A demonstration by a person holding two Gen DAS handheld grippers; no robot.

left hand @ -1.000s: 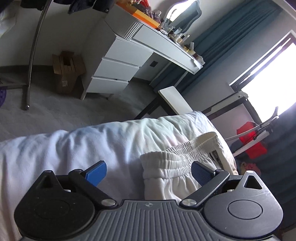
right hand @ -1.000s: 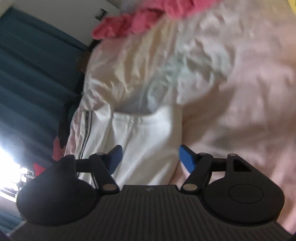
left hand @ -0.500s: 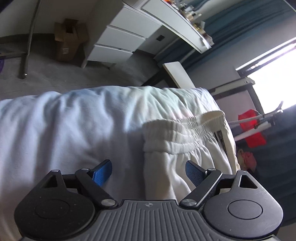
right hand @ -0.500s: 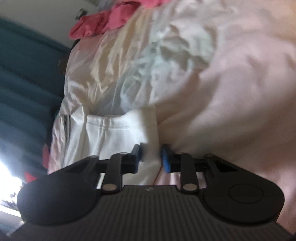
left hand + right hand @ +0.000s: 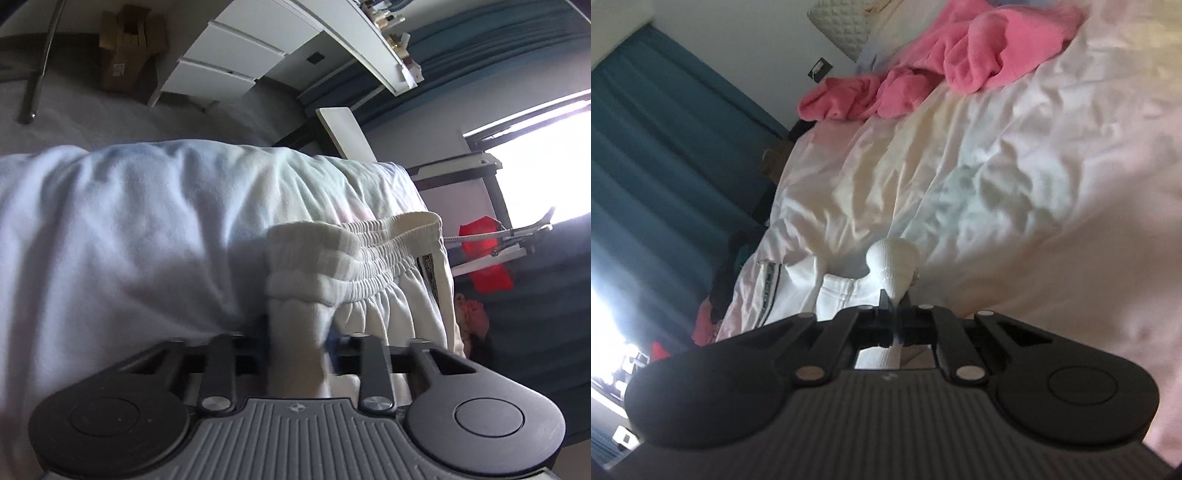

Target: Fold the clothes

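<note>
over the bed [image 5: 110,229], both grippers tilt downward, left gripper [image 5: 295,343] closing on, right gripper [image 5: 893,310] apparently pinching, white shorts [image 5: 369,280].

Shorts [image 5: 373,280] on bed [image 5: 129,229] edge; blanket [image 5: 945,62] far behind, near headboard.

White drawer unit [image 5: 229,62] on grey floor [image 5: 92,114]; teal curtains [image 5: 665,147]; bright window [image 5: 546,173].

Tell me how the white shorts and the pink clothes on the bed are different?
The white shorts are white with a stretchy ribbed waistband; the pink clothes are bright pink and fluffy-looking. The white shorts are pinched by both the left gripper and the right gripper; nothing touches the pink clothes, crumpled far off. Both lie on the bed.
</note>
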